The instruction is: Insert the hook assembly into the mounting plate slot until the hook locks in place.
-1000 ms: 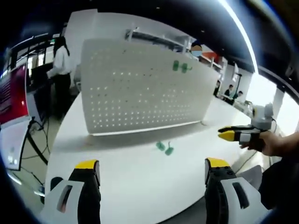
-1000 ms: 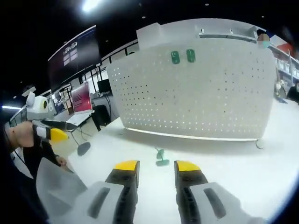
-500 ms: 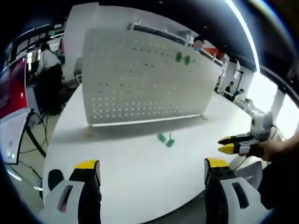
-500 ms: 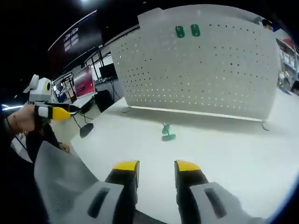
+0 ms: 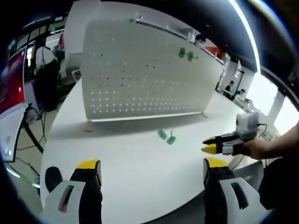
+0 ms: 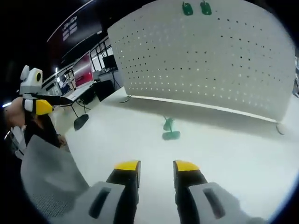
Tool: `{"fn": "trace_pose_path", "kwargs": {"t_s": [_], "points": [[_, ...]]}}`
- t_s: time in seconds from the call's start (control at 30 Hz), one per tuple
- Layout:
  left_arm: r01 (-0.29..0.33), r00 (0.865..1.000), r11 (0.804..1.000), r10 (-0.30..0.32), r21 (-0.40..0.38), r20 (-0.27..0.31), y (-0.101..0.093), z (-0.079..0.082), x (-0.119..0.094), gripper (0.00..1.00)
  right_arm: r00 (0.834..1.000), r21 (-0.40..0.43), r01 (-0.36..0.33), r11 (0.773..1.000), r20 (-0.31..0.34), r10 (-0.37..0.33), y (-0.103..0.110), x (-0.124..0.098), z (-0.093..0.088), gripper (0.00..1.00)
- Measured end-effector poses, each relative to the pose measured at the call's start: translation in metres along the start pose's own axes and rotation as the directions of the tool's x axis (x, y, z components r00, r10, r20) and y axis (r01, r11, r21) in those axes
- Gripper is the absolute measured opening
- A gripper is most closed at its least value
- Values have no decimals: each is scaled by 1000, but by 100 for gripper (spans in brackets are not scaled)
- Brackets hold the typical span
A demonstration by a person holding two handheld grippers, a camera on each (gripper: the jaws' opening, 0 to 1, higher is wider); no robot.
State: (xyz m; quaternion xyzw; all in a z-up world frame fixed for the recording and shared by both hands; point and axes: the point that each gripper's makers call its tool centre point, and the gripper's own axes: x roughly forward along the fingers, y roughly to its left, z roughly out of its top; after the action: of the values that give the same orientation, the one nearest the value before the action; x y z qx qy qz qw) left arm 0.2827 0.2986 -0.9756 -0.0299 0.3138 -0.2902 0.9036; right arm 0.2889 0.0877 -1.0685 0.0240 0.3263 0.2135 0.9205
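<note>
Lying loose on the white desk (image 5: 140,163) in front of the upright perforated mounting plate (image 5: 140,79), two small green hook assemblies (image 5: 167,136) are seen close together, apart from the plate's foot. In the right gripper view the same pair (image 6: 169,129) is found ahead of the right gripper (image 6: 156,166), whose yellow-tipped fingers (image 6: 127,166) are held empty with a narrow gap between them. Two further green hooks (image 6: 195,8) are seated side by side in holes near the plate's upper edge. The left gripper (image 5: 152,166) is held over the near side of the desk, its fingers (image 5: 88,165) spread wide with nothing between them. The right gripper is also caught in the left gripper view, gripped by a hand (image 5: 259,148) at the right. People (image 5: 44,70) are seen standing beyond the desk.
</note>
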Motion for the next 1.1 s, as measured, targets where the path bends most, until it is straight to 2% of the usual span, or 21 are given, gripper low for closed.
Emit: {"fn": "trace_pose_path", "kwargs": {"t_s": [0.4,0.67,1.0,1.1], "points": [[7,1000,1000,-7,-3,-21,1,-5,8,91,999,-42,-19,999,-31,18,-5,62,23,23],[5,1000,1000,-5,-8,-24,6,-5,8,91,999,-19,-13,1000,-45,12,-10,88,32,23],[-6,999,1000,4,-28,-45,17,-11,7,90,998,22,27,999,-63,-26,-15,113,41,22],[0,999,1000,-1,-27,-47,17,-10,8,90,996,-17,32,999,-81,-34,-13,120,41,21]]}}
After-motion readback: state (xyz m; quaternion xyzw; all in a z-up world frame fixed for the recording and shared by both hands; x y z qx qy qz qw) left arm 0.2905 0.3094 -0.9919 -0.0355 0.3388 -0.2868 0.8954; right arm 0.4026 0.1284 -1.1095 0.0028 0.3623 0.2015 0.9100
